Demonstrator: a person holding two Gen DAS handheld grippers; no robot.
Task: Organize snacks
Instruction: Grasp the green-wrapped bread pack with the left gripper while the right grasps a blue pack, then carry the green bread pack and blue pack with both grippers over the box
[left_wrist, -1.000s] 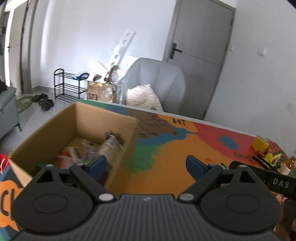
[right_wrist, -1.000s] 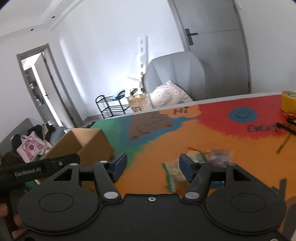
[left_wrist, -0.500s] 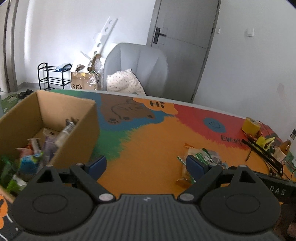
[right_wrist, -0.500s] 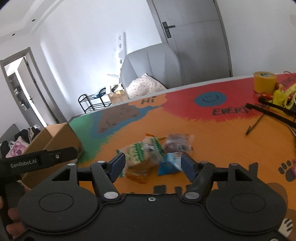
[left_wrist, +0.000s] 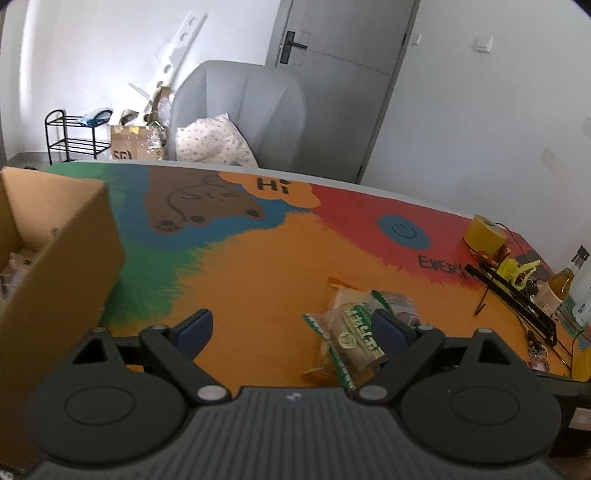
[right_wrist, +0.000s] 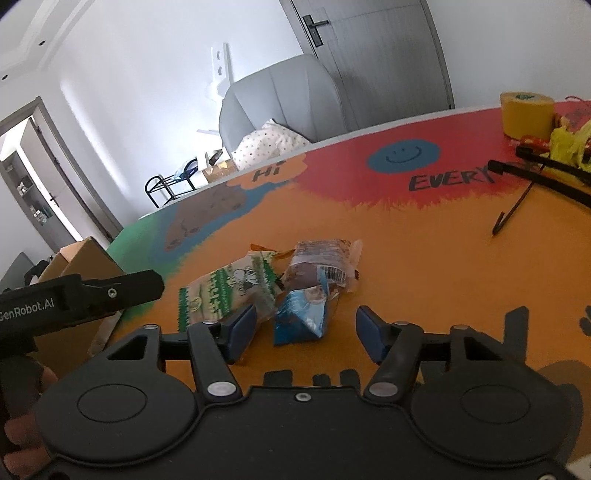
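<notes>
Here right tool agape above blue packet; left tool agape.

Green-white packet, brown packet, blue packet clustered, touching; cardboard box open

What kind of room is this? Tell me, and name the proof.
Probably a home living area: a grey armchair holding a dotted pillow, a black shoe rack against the wall, and a colourful painted table.
</notes>
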